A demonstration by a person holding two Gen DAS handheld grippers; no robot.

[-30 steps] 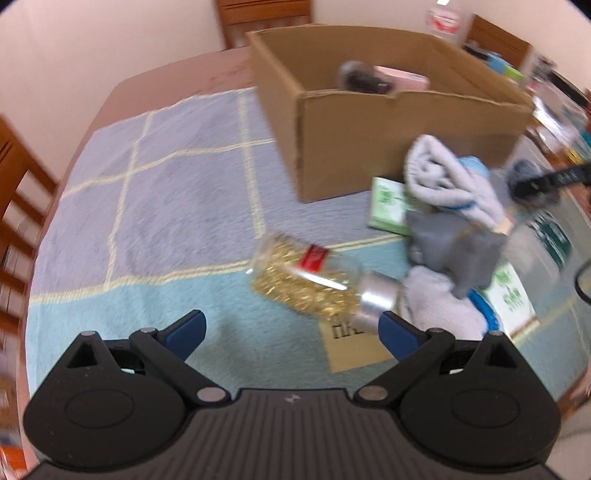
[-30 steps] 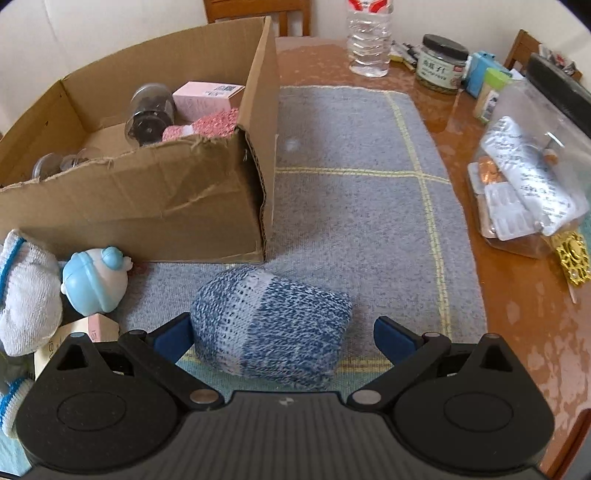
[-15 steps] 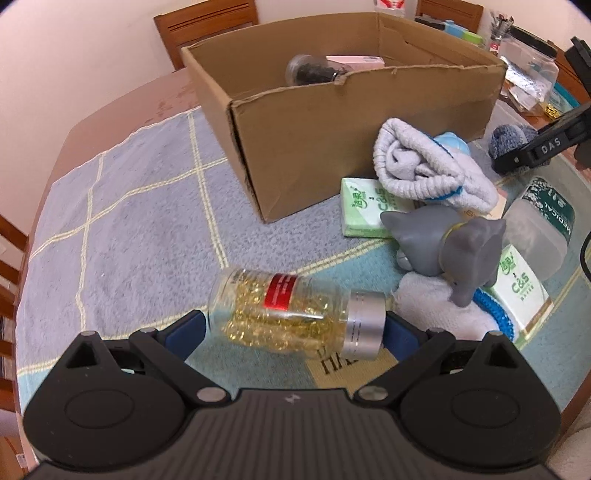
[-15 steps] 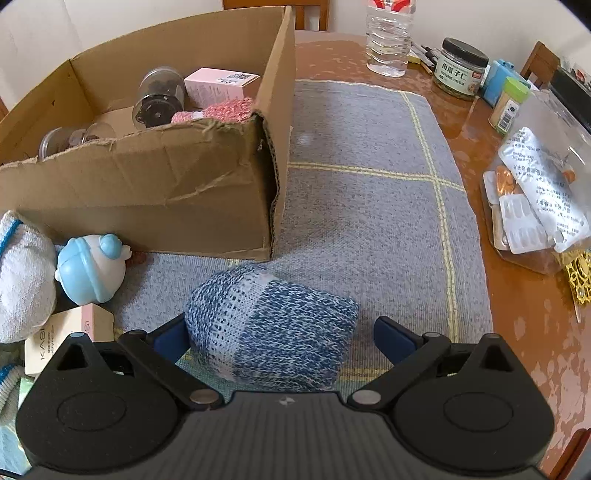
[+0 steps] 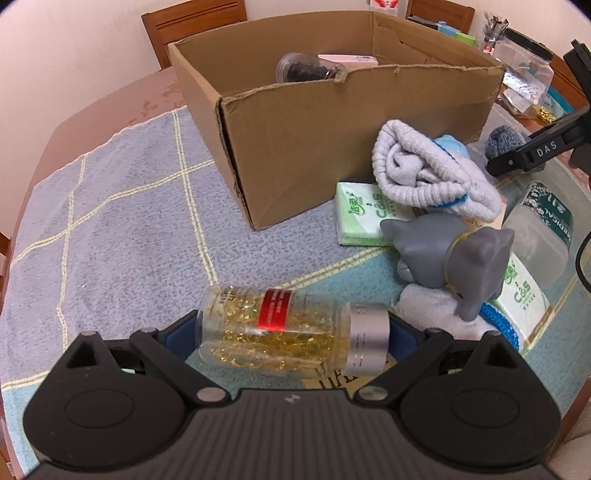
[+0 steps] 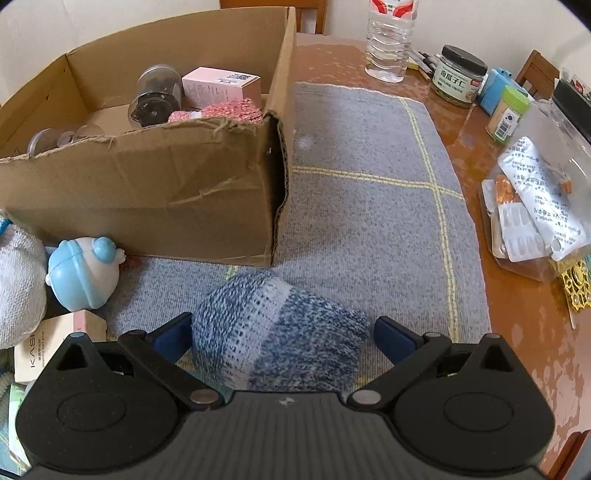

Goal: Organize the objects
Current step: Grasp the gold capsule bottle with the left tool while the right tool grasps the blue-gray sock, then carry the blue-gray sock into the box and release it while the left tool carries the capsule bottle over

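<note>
While the left gripper (image 5: 291, 334) closes, a clear bottle of gold capsules (image 5: 291, 334) lies lengthwise on the mat between its blue pads, base at one pad and silver cap at the other; whether they press it cannot be told. The right gripper (image 6: 282, 338) stands wide around a rolled blue knit sock (image 6: 277, 332), a gap showing at the right pad. Behind both stands the cardboard box (image 5: 332, 147).

Pale wall (image 5: 74, 48) at the far side, wooden chairs (image 5: 192, 26) tucked behind a reddish-brown table (image 6: 517, 325), grey checked cloth (image 6: 369, 206) spread across it, soft even light.
</note>
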